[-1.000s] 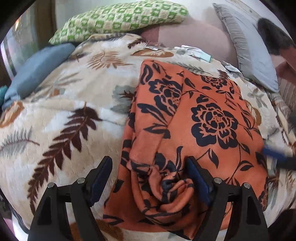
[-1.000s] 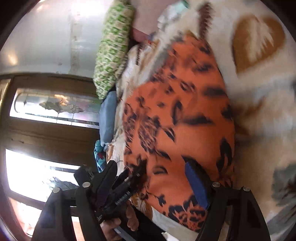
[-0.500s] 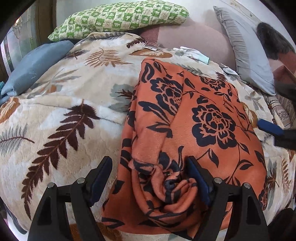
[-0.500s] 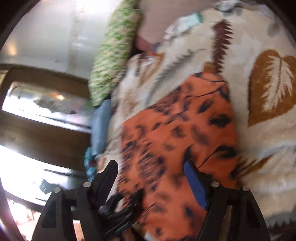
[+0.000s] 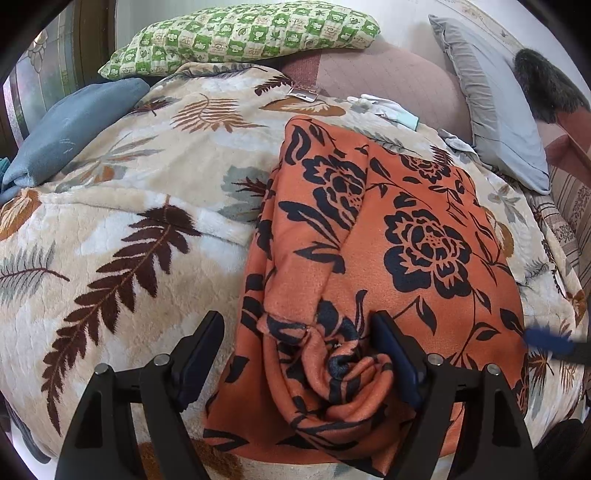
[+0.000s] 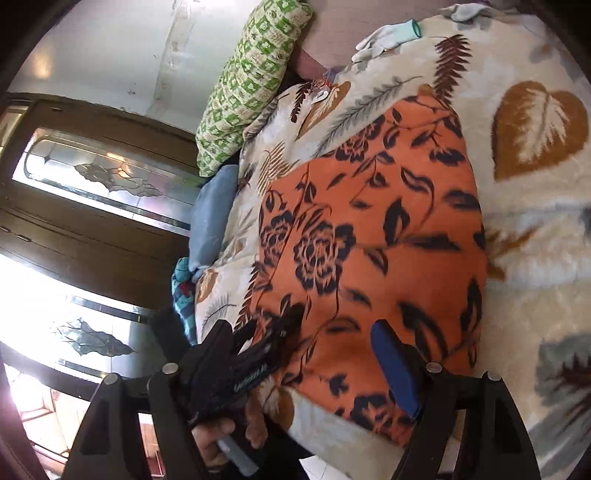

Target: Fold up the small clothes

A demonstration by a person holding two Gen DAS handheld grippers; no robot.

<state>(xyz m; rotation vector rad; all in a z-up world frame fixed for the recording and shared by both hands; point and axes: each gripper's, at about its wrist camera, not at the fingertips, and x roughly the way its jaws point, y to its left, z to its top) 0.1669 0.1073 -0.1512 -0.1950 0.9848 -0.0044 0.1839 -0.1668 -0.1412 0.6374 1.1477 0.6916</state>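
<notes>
The orange floral garment lies on the leaf-print blanket of the bed, filling the centre and lower right of the left wrist view, with one long side already folded over toward the middle and its near end bunched into a twisted knot low in the frame. The left gripper stands spread wide, released, its right finger pressing against the bunched cloth and its left finger over bare blanket, gripping nothing. The right gripper is likewise parted and holds nothing; in its view it hovers over the garment's near edge at the lower centre, with the left tool and the hand on it crossing the lower left. The step in hand looks like taking hold of the near end for the next fold. To do it well, the twisted bunch should probably be flattened or shaken out first, otherwise the lump gets folded in. Each gripper should likely pinch a separate corner of the near hem, catching all layers, then lift and carry together toward the green checked pillow so the edges meet squarely.
</notes>
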